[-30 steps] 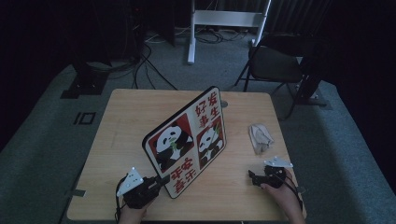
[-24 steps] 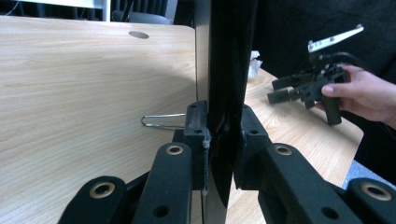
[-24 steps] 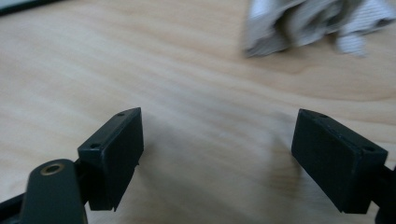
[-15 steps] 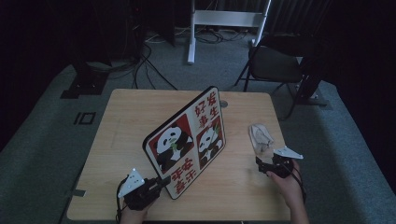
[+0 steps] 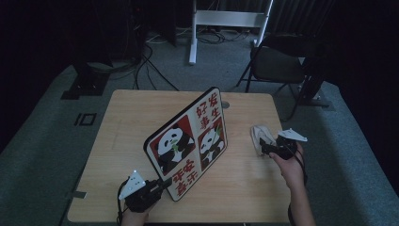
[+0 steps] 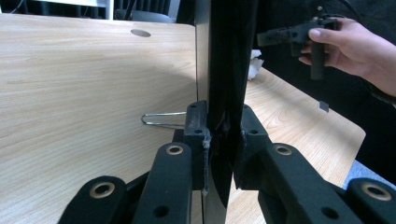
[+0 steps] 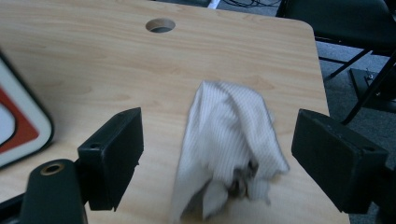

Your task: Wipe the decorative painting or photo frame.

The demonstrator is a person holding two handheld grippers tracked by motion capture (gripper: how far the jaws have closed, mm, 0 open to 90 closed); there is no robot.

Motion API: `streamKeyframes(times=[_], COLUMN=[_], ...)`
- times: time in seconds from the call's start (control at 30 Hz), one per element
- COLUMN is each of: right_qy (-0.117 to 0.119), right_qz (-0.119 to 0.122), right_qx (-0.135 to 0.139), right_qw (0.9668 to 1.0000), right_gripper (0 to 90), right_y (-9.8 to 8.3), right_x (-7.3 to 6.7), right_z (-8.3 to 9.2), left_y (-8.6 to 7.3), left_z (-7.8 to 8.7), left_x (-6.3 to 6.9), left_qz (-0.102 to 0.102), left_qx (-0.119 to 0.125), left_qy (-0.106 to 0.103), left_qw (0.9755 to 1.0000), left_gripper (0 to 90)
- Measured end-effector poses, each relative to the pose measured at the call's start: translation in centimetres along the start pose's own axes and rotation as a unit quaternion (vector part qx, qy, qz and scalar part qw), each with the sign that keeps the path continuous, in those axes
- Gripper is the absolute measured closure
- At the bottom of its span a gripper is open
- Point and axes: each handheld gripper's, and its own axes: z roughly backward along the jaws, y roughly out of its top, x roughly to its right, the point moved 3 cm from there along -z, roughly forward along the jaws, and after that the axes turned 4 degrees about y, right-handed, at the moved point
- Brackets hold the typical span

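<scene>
A panda picture board [image 5: 188, 141] with red panels and Chinese characters stands tilted on its edge on the wooden table [image 5: 127, 122]. My left gripper [image 5: 162, 182] is shut on its lower near corner; the left gripper view shows the jaws clamping the dark board edge [image 6: 229, 56]. A crumpled white cloth [image 5: 259, 136] lies on the table to the right of the board. My right gripper [image 5: 266, 148] hovers by it, open. Its jaws have just been closing a little. In the right gripper view the cloth [image 7: 229, 144] lies between and below the wide jaws, untouched.
A wire loop [image 6: 161, 120] sticks out behind the board. A round cable hole [image 5: 225, 104] sits near the table's far edge. Beyond the table stand a black chair [image 5: 277, 66] and a white frame [image 5: 230, 19]. The cloth lies close to the table's right edge.
My right gripper has risen from near the table's front edge and moved away from me to the white cloth. The left gripper and the board have kept still.
</scene>
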Motion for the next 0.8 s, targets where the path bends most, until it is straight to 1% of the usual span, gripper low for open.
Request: streamKeyframes(times=[0.07, 0.1, 0.13, 0.17, 0.2, 0.3, 0.37, 0.4, 0.5, 0.53, 0.63, 0.7, 0.8], right_qy=[0.001, 0.002, 0.002, 0.004, 0.008, 0.012, 0.014, 0.017, 0.013, 0.011, 0.004, 0.003, 0.005], right_qz=[0.007, 0.005, 0.005, 0.008, 0.012, 0.011, 0.010, 0.010, 0.013, 0.010, 0.012, 0.014, 0.011], right_qx=[-0.002, -0.004, -0.004, -0.006, -0.015, -0.022, -0.024, -0.032, -0.045, -0.049, -0.056, -0.064, -0.069], right_qw=[1.0000, 1.0000, 1.0000, 0.9999, 0.9998, 0.9996, 0.9996, 0.9993, 0.9988, 0.9987, 0.9984, 0.9978, 0.9975], right_gripper=[16.5, 16.5, 16.5, 16.5, 16.5, 16.5, 16.5, 16.5, 18.4, 18.4, 19.7, 20.6, 22.7], right_y=[0.5, 0.7, 0.7, 0.8, 1.1, 1.4, 1.4, 1.4, 1.1, 1.0, 0.6, 0.2, -0.2], right_x=[0.2, 0.3, 0.3, 0.4, 0.7, 1.2, 1.3, 1.5, 1.9, 2.0, 2.2, 2.3, 2.2], right_z=[-0.7, -1.2, -1.2, -1.6, -2.6, -3.8, -4.2, -4.9, -5.9, -6.2, -6.9, -7.3, -7.8], left_y=[0.0, 0.0, 0.0, 0.0, 0.0, -0.1, -0.1, 0.0, 0.0, 0.0, 0.0, -0.1, -0.1], left_z=[0.0, 0.0, 0.0, 0.0, 0.0, 0.0, 0.0, 0.0, 0.0, 0.0, 0.0, 0.0, 0.0], left_x=[0.0, 0.0, 0.0, 0.0, 0.0, 0.0, 0.0, 0.0, 0.0, 0.0, 0.0, 0.0, 0.0], left_qz=[0.001, 0.000, 0.000, 0.000, -0.001, 0.002, 0.002, 0.001, 0.001, 0.001, 0.002, 0.002, 0.001], left_qx=[0.002, 0.001, 0.001, 0.002, 0.001, 0.002, 0.002, 0.002, 0.002, 0.002, 0.002, 0.002, 0.002], left_qy=[0.000, 0.000, 0.000, 0.001, 0.000, 0.001, 0.001, 0.000, 0.000, 0.001, -0.001, -0.001, 0.000], left_qw=[1.0000, 1.0000, 1.0000, 1.0000, 1.0000, 1.0000, 1.0000, 1.0000, 1.0000, 1.0000, 1.0000, 1.0000, 1.0000], left_gripper=[79.4, 79.4, 79.4, 79.4, 79.4, 79.4, 79.4, 79.4, 79.4, 79.3, 79.3, 79.3, 79.3])
